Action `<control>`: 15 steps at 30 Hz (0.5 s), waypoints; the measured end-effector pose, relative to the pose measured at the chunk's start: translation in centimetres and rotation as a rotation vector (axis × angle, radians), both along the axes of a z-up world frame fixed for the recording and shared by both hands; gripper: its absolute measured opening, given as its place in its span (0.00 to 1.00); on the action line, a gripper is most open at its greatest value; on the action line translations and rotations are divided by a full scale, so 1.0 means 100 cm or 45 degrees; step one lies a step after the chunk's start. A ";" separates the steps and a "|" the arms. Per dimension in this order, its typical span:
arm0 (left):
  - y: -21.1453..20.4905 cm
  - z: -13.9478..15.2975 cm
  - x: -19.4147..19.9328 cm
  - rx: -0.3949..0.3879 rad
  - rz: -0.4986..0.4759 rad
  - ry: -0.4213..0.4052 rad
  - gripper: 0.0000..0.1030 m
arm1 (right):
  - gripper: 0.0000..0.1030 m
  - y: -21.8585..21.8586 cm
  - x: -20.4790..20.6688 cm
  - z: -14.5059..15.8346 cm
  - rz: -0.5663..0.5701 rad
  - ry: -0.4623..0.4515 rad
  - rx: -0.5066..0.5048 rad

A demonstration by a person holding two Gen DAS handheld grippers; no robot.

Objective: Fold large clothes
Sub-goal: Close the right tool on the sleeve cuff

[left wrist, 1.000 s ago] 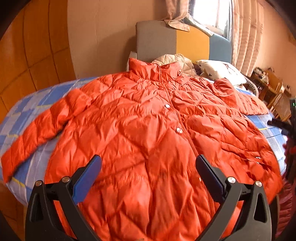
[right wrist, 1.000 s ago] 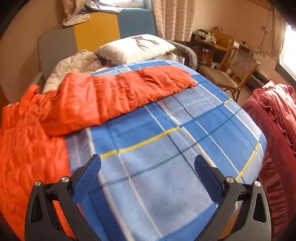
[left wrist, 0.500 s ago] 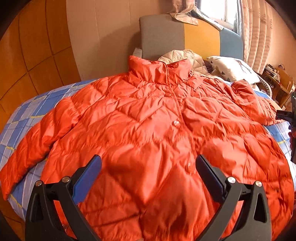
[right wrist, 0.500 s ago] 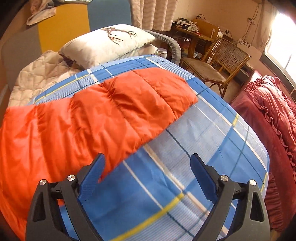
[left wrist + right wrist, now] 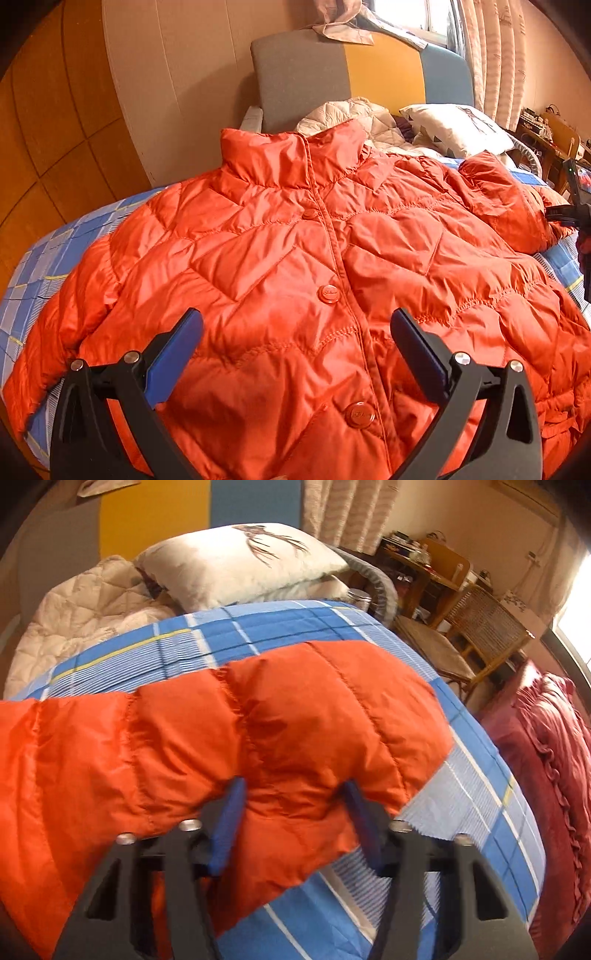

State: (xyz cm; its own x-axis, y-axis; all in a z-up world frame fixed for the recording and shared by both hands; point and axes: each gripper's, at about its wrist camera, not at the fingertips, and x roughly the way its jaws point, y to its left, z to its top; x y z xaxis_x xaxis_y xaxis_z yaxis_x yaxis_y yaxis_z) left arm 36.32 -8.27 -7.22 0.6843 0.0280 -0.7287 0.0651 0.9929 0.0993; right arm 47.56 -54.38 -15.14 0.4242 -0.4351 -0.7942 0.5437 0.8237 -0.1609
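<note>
Change since earlier frames: our right gripper (image 5: 291,805) has advanced from bare bedspread onto the sleeve and narrowed its jaws; our left gripper (image 5: 295,347) has moved closer over the jacket front.
Task item: we see the orange quilted puffer jacket (image 5: 295,266) lying face up and buttoned on the bed, collar toward the headboard.
Right gripper state: blue pads (image 5: 229,823) stand partly closed on either side of a fold at the lower edge of the orange quilted sleeve (image 5: 258,731). We cannot tell whether they pinch the fabric.
Left gripper state: jaws wide apart, holding nothing, poised above the jacket chest with the button placket between the fingers.
Edges and clearance: the sleeve cuff ends short of the bed's right edge, with bare bedspread beyond it. At the left, the other sleeve runs along the bed's edge near the wood-panelled wall (image 5: 48,147).
Surface: blue plaid bedspread (image 5: 480,834) with white and yellow lines.
Room: grey, yellow and blue panelled headboard (image 5: 347,74); white printed pillow (image 5: 240,561); cream quilted blanket (image 5: 81,609); rattan chair (image 5: 476,627); dark red ruffled cloth (image 5: 554,775) beside the bed.
Materials: jacket shell is glossy, with chevron stitching and round orange snap buttons (image 5: 328,294).
</note>
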 end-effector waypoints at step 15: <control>0.008 0.006 -0.012 -0.028 -0.021 -0.025 0.98 | 0.36 0.005 -0.018 0.019 -0.009 -0.037 0.034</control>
State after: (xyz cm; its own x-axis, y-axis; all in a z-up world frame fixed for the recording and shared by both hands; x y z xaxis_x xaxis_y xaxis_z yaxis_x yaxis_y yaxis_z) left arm 35.08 -7.47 -6.65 0.6988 0.0007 -0.7153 0.0795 0.9937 0.0787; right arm 45.74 -53.85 -13.21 0.4444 -0.4174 -0.7926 0.5539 0.8234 -0.1232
